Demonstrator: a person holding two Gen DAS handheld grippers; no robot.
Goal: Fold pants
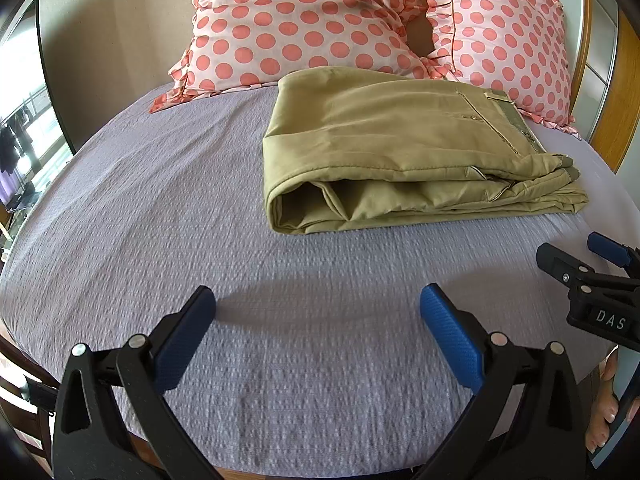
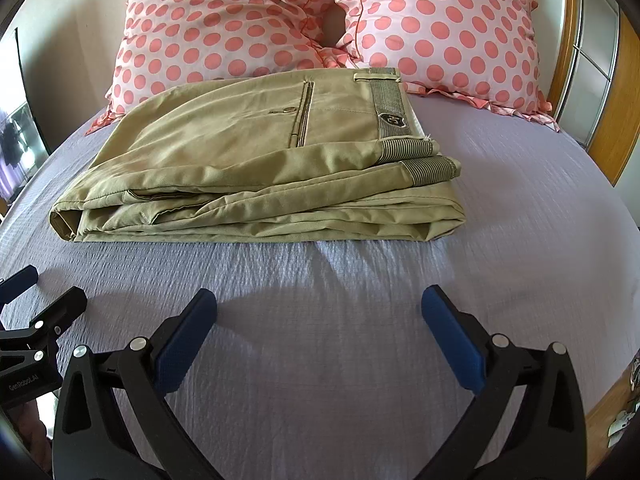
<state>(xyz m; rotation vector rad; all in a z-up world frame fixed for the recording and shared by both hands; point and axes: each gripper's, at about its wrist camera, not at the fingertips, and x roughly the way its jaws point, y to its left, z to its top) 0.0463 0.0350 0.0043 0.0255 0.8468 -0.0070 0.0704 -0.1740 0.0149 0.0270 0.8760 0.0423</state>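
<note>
The pants (image 2: 256, 160) lie on the bed (image 2: 320, 320) as a compact, layered khaki bundle — waistband (image 2: 390, 114) and back pocket on top, leg layers stacked beneath — just in front of the two polka-dot pillows (image 2: 440, 28). Judged from this, the folding looks essentially done: the stack is roughly rectangular, with the edges fairly well aligned (the lower layers stick out a little at the near right corner).

The left gripper (image 1: 318, 320) hovers above bare bedspread, near the bundle but apart from it, its fingers (image 1: 450, 336) spread wide and holding nothing. The right gripper (image 2: 320, 322) hangs likewise over the bedspread in front of the pants, fingers (image 2: 454, 340) wide apart and empty. Neither touches the cloth.

What may be left is small — perhaps squaring up the protruding lower edge or flattening the slightly puffed fold at the left end (image 1: 296, 208). Otherwise the task appears complete.
</note>
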